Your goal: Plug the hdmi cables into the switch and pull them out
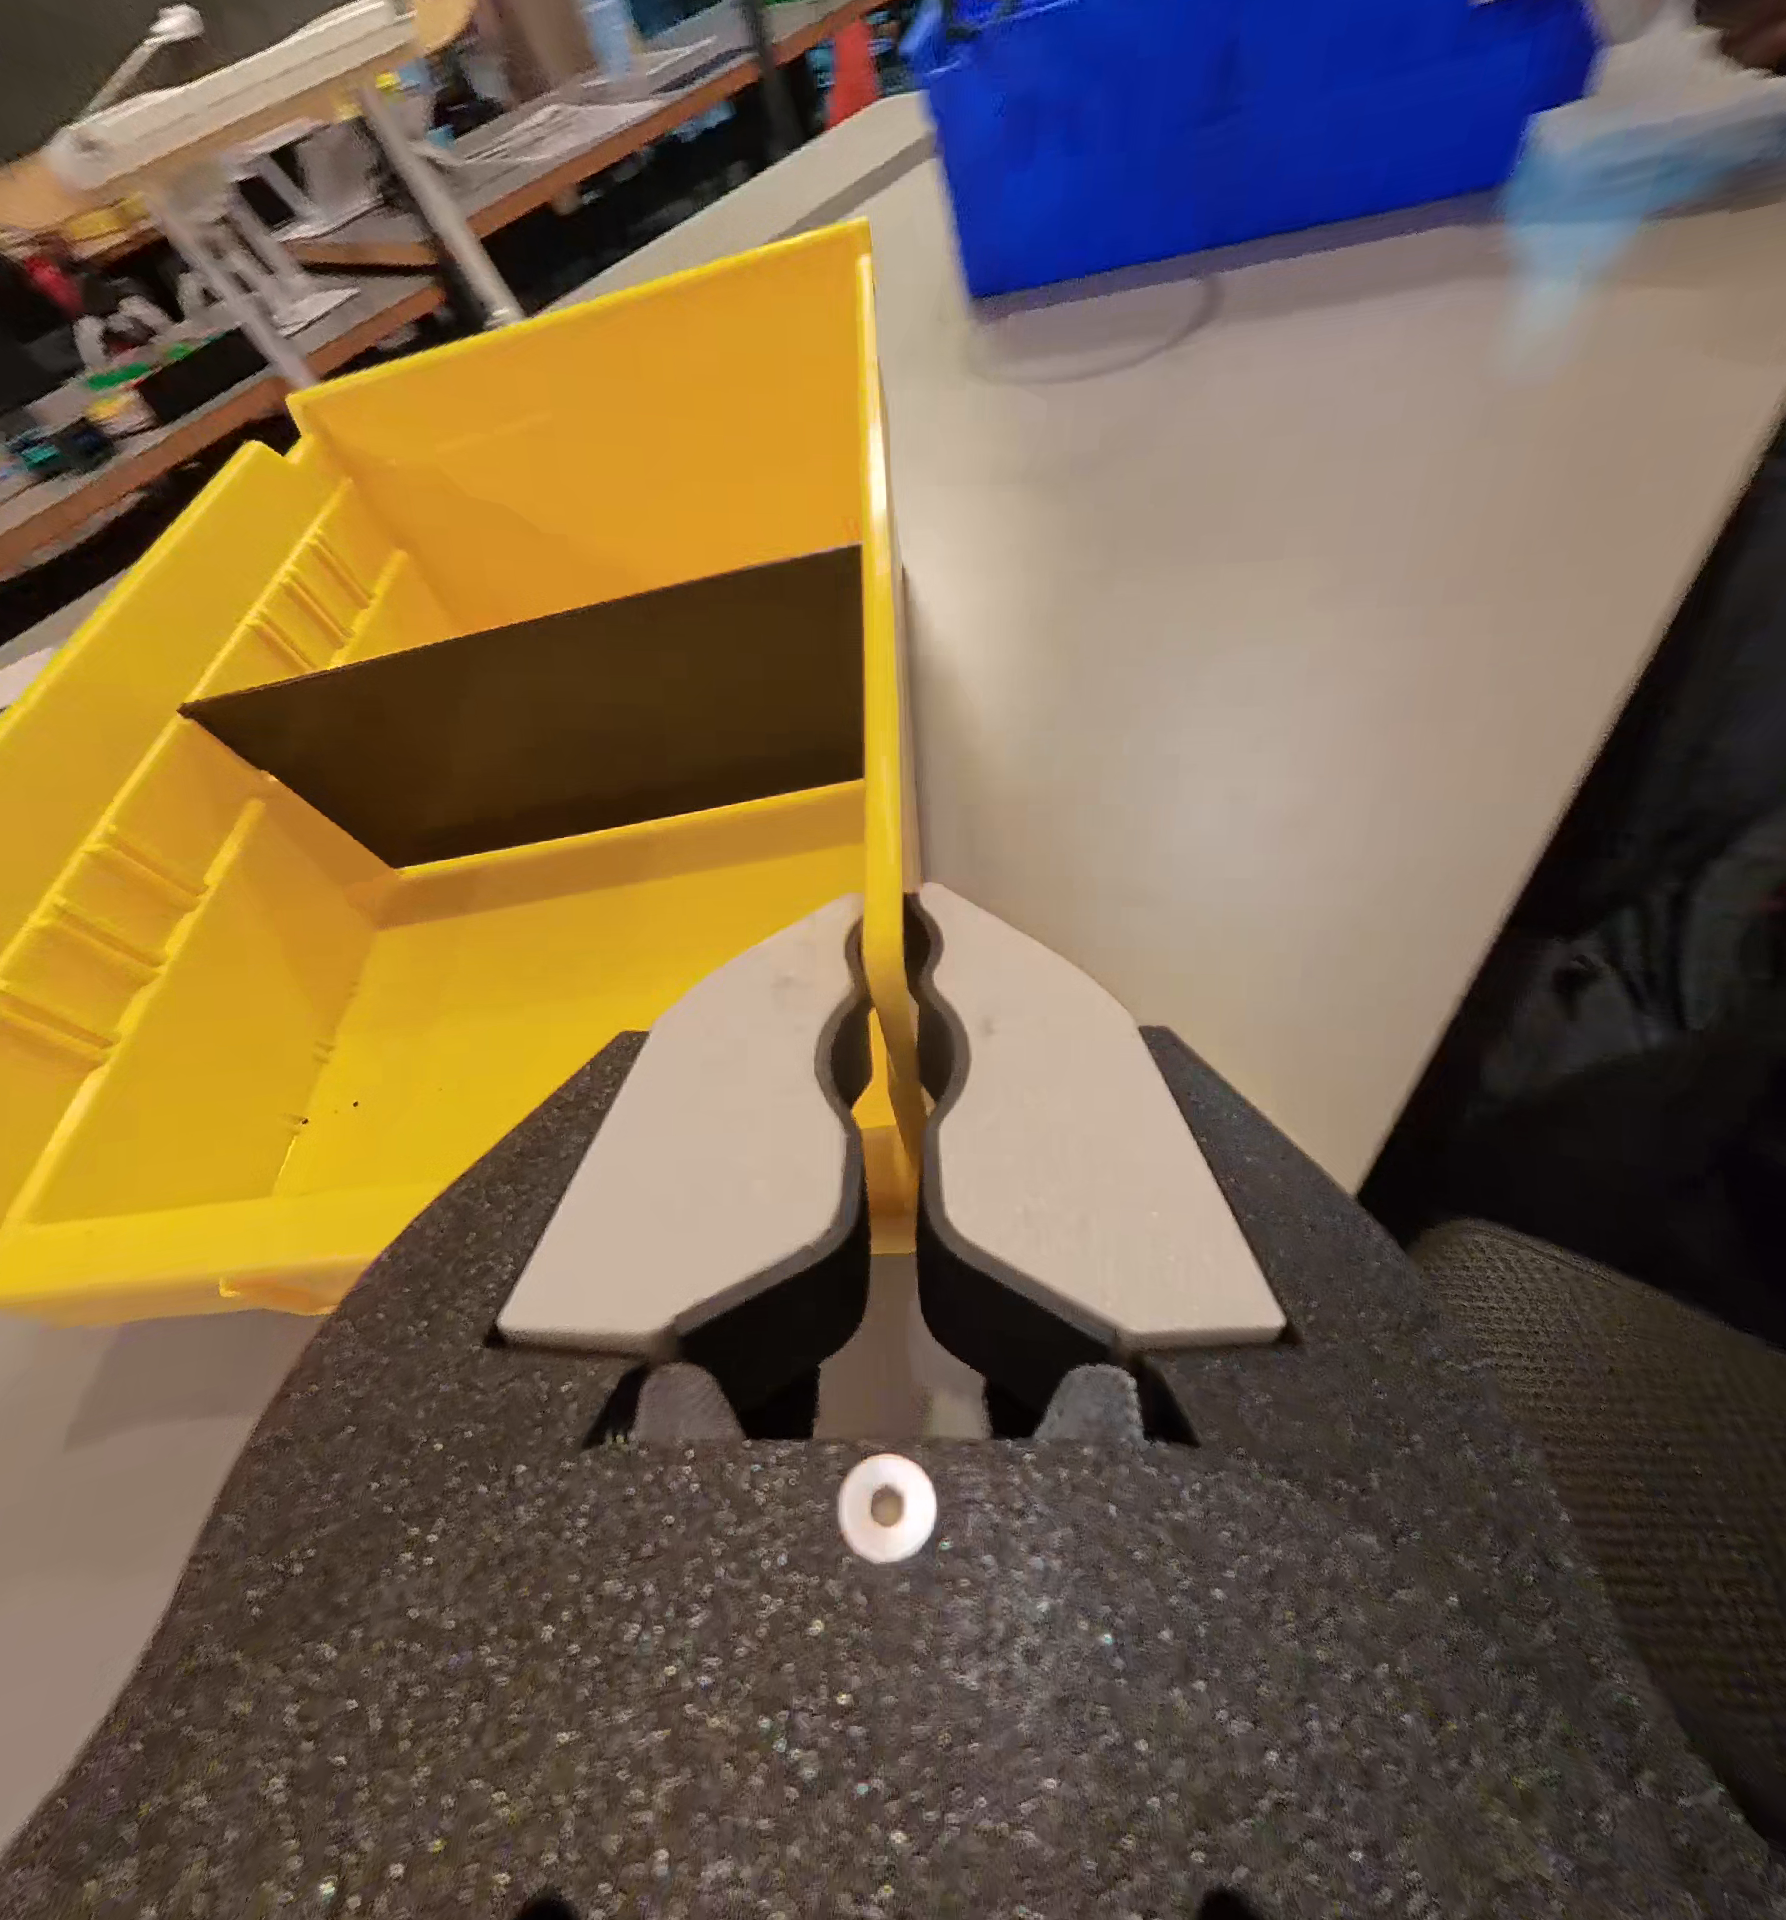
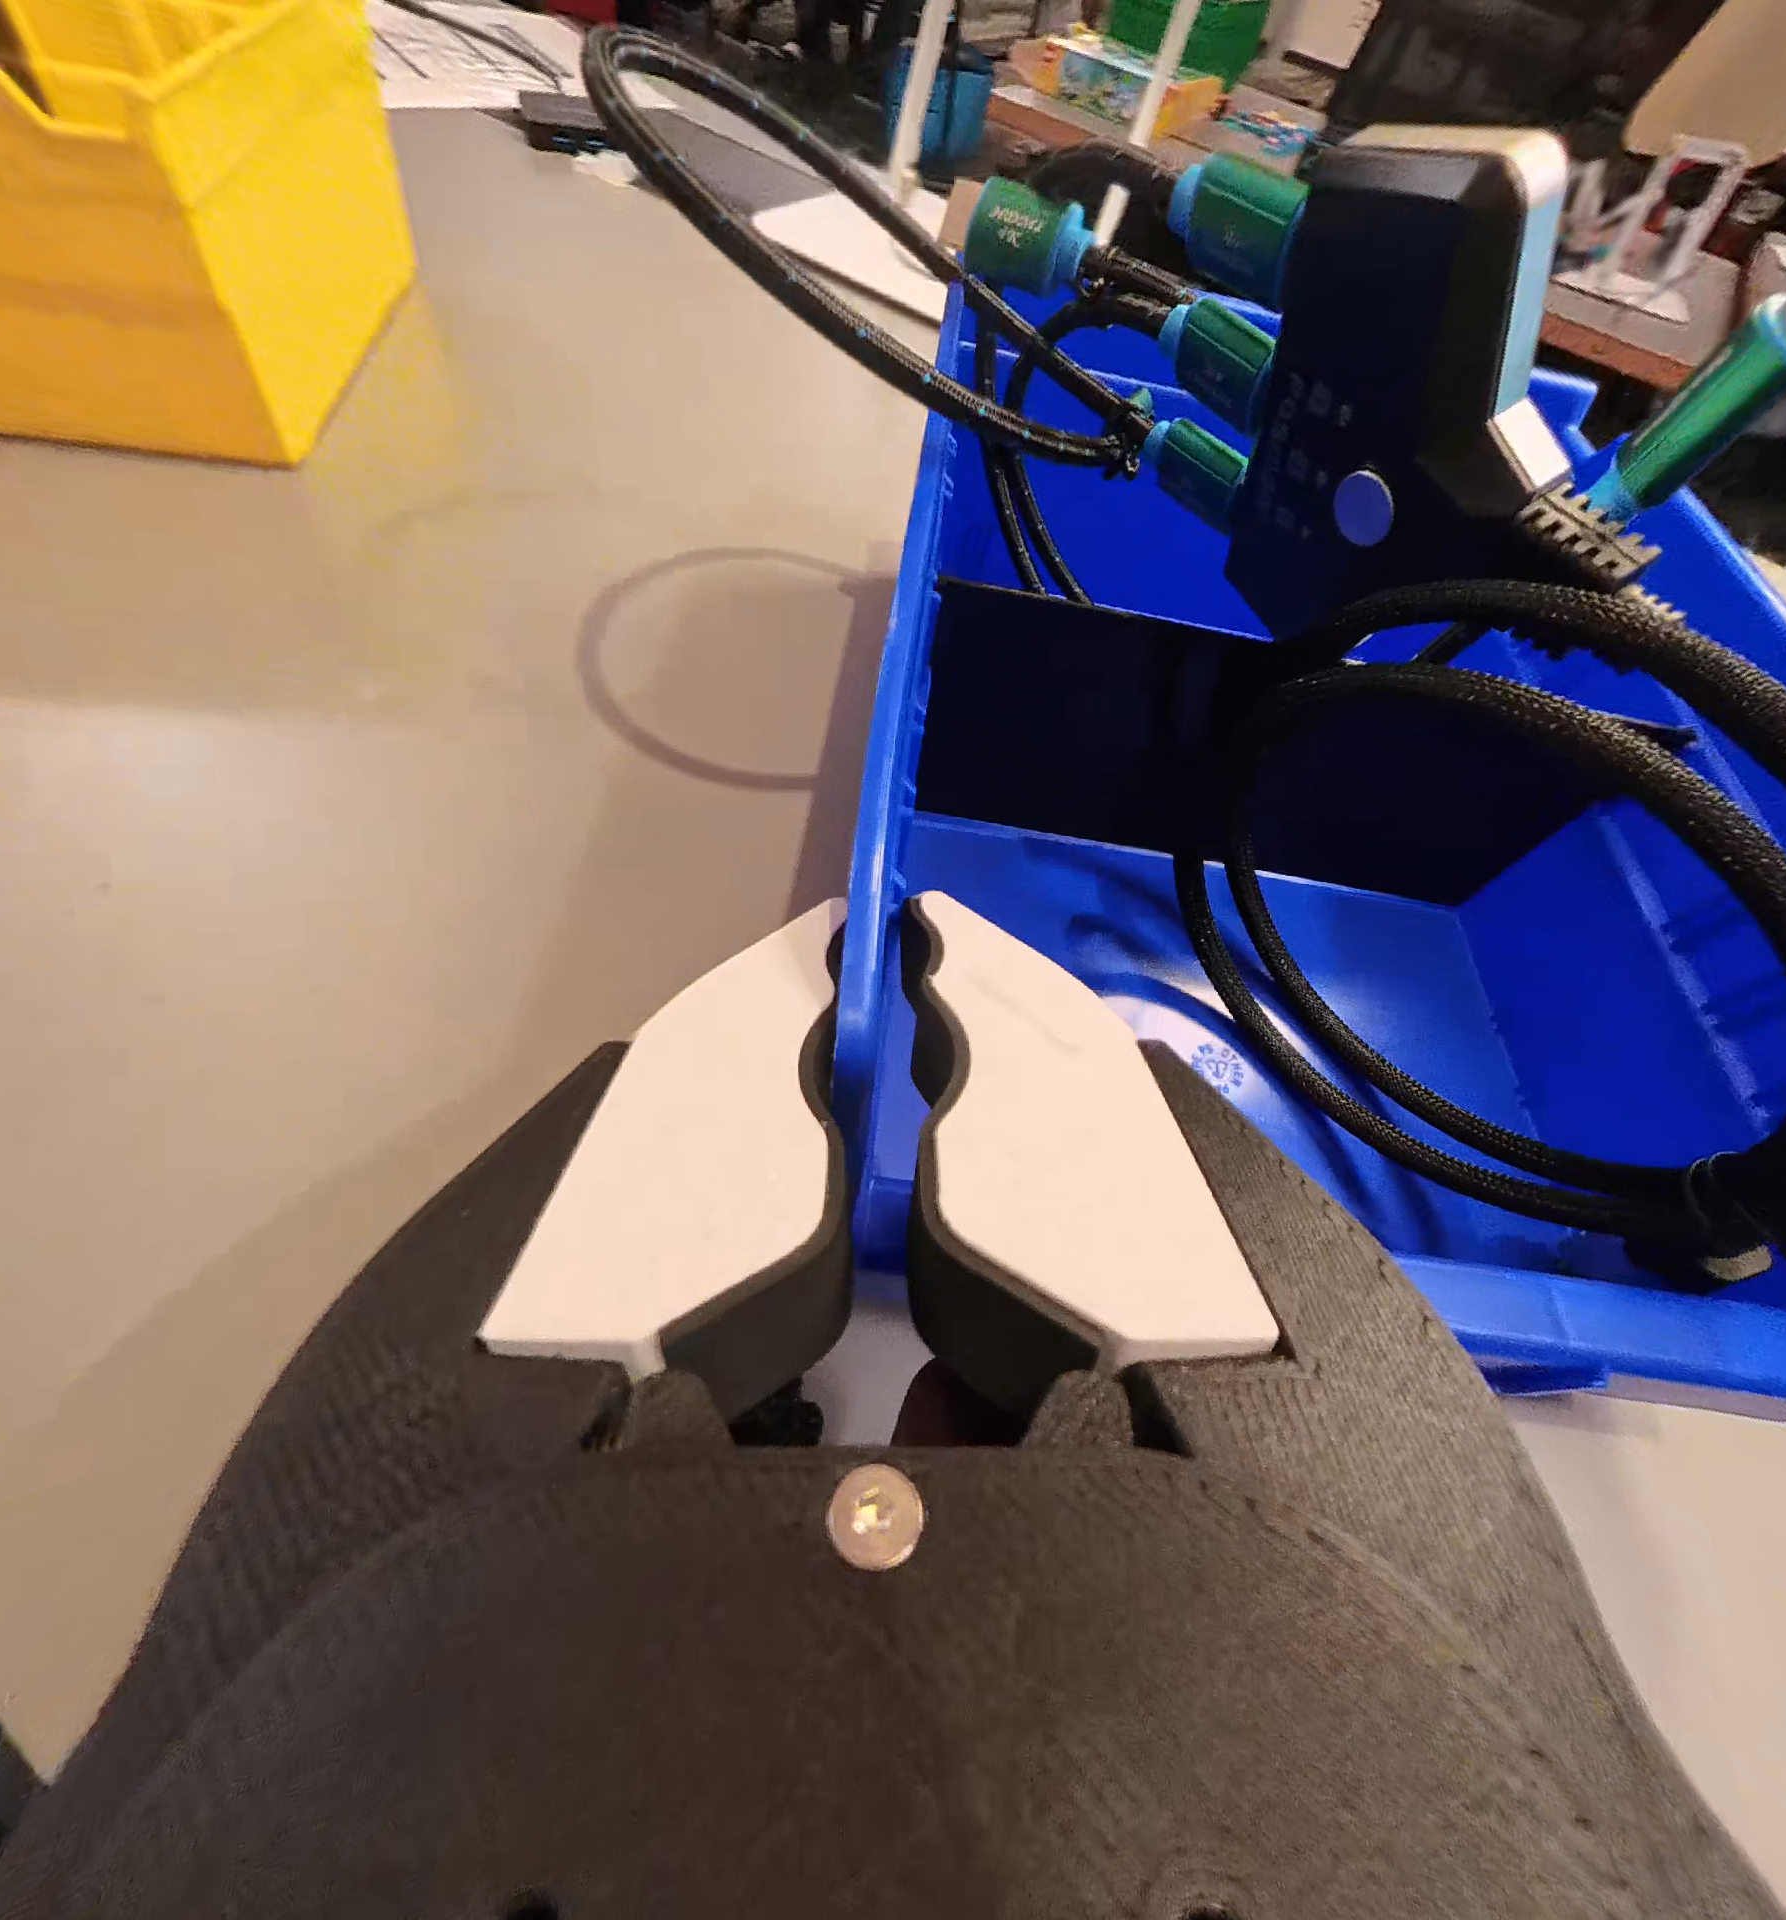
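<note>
Pale table (image 1: 1232,675), cluttered workbenches (image 1: 556,177) behind

The far blue bin (image 1: 1253,135) is smeared by motion, and a pale blue shape (image 1: 1637,197) beside it (cloth or glove?) is unreadable. At the right, a green plug (image 2: 1699,416) and a black cable coil (image 2: 1595,935) run off frame.

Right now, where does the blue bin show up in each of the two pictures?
Left wrist view: the blue bin sits far off at the top right, blurred, on the grey table.
Right wrist view: the blue bin fills the right half, close up; the right gripper is clamped on its left wall.
Shared landmark: the yellow bin, centre-left in the left view and top left in the right view.
</note>
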A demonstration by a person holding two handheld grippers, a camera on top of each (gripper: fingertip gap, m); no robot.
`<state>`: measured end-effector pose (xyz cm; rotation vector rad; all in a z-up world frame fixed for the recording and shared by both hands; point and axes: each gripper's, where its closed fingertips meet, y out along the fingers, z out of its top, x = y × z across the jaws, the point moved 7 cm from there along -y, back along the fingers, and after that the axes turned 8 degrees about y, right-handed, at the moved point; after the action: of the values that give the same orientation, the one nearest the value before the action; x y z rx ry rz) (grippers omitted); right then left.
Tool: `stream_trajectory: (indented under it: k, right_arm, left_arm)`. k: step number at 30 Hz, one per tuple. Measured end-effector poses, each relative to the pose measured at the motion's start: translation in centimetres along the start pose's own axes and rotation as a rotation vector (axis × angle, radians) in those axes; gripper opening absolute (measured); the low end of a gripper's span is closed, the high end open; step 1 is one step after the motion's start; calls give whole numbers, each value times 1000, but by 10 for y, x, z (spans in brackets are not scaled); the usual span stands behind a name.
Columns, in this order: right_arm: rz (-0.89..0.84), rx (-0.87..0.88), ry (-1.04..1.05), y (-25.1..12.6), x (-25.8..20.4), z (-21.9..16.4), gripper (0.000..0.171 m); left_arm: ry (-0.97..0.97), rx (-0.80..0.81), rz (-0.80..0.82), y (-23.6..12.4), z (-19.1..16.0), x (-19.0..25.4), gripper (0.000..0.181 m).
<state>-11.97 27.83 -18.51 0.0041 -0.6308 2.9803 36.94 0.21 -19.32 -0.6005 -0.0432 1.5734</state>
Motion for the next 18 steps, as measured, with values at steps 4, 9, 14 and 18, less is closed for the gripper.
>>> stream_trajectory:
  k: [4,9,14,18]
  right_arm:
    - [87,1,-39,18,-2,8,6]
    - [199,11,-103,42,-9,18,6]
    - [312,16,-155,64,-21,28,6]
    - [409,23,-202,81,-34,36,6]
  left_arm:
    - [38,61,-160,3,7,14,3]
    - [59,103,-380,0,12,27,3]
    - [80,134,-573,-9,11,33,4]
    - [103,156,-680,-8,13,36,4]
